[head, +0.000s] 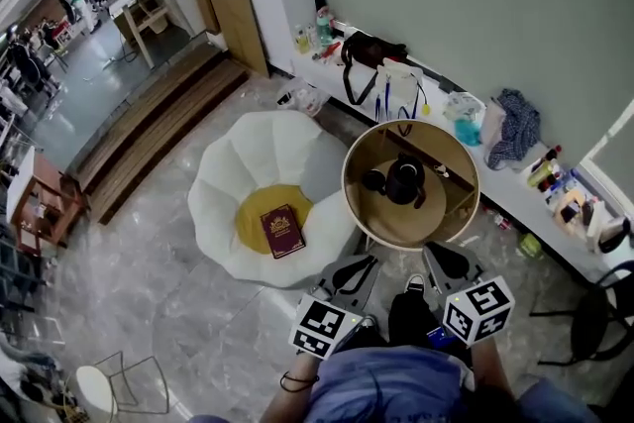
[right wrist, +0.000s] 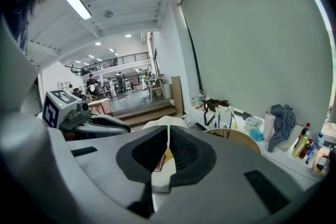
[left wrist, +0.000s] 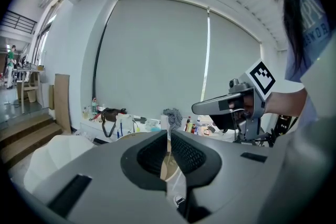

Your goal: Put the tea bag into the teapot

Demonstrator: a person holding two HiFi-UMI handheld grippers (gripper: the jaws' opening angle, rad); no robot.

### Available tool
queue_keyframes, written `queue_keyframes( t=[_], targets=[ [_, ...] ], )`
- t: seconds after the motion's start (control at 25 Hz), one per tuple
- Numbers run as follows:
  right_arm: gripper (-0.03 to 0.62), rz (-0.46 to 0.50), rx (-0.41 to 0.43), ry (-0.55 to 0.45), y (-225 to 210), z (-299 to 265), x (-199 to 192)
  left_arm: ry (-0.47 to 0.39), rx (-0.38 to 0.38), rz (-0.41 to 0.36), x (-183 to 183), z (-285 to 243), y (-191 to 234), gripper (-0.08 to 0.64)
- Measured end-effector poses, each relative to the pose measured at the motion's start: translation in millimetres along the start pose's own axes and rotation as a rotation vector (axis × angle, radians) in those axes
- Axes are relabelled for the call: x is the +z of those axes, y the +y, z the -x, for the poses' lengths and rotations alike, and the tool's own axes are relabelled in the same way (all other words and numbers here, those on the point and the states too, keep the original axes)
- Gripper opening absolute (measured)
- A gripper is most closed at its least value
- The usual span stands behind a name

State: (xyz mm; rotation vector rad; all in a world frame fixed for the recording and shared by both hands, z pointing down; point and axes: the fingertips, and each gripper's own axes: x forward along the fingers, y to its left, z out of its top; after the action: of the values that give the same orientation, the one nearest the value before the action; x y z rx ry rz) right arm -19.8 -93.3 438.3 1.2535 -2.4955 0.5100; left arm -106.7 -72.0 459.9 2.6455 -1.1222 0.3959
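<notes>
Wooden table [head: 396, 225]: round, rimmed; black teapot [head: 405, 181] near its centre.
Tea bag: not made out in any view; likely light, limp, easily torn, so best pinched by its top edge or tag.
Left gripper [head: 354, 266]: jaws pressed together, empty.
Right gripper [head: 448, 261]: jaws together, empty.

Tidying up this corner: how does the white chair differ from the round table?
The white chair is petal-shaped; the round table is a plain wooden circle. The chair holds a red book, the table a black teapot. Both stand side by side.
</notes>
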Motion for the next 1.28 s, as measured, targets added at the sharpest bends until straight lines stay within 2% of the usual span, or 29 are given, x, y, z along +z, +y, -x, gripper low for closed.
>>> queue_keyframes(
  t=[0.32, 0.68, 1.08, 1.28],
  targets=[
    [0.026, -0.032, -0.024, 0.04, -5.0, 21.2, -16.7, -0.003, -0.052, 0.007, 1.1, -8.9, -24.5, 0.017],
    [0.025, -0.059, 0.009, 0.05, -10.9, 61.1, -41.9, 0.015, -0.019, 0.027, -4.6, -10.3, -62.0, 0.017],
    [0.025, -0.067, 0.007, 0.035, -37.9, 153.1, -80.4, 0.033, 0.022, 0.021, -11.6, -8.0, -150.2, 0.017],
    [0.025, -0.056, 0.025, 0.008, -36.9, 195.6, -92.7, 0.029, 0.015, 0.006, -12.4, -1.2, -204.7, 0.017]
  ],
)
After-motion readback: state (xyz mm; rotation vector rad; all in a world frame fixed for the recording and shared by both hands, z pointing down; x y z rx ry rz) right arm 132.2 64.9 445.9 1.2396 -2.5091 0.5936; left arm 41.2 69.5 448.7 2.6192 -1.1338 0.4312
